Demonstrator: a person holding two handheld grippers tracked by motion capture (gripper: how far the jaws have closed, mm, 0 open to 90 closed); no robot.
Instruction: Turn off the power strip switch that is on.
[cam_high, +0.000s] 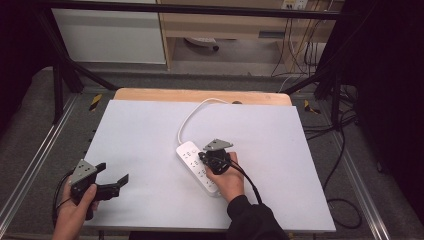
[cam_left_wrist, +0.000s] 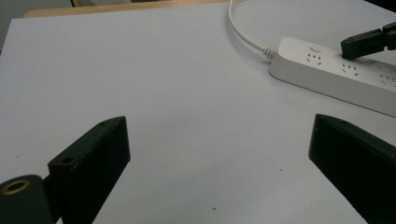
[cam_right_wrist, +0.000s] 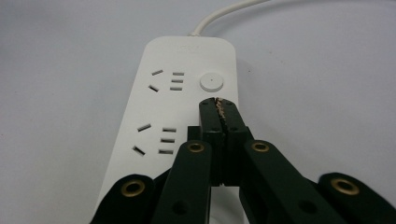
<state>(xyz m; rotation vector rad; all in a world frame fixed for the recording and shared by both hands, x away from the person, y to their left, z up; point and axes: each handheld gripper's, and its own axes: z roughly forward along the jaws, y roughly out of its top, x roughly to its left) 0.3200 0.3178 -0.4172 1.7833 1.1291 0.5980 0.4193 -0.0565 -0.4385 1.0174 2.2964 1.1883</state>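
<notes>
A white power strip (cam_high: 196, 166) lies near the middle of the white table top, its white cord (cam_high: 192, 116) curving off toward the far edge. My right gripper (cam_high: 203, 156) hovers over the strip's far end, shut with nothing between its jaws. In the right gripper view its closed tips (cam_right_wrist: 217, 106) sit just short of the strip's round button (cam_right_wrist: 211, 82), beside the socket slots of the power strip (cam_right_wrist: 159, 121). My left gripper (cam_high: 114, 175) rests open at the near left of the table. In its own view, my left gripper (cam_left_wrist: 219, 140) faces the power strip (cam_left_wrist: 336, 77).
The white sheet (cam_high: 150, 140) covers a wooden table (cam_high: 200, 95). A black frame (cam_high: 65, 65) stands around it, with cables (cam_high: 345, 150) on the floor at the right. A pale cabinet (cam_high: 110, 35) and wooden shelving stand beyond.
</notes>
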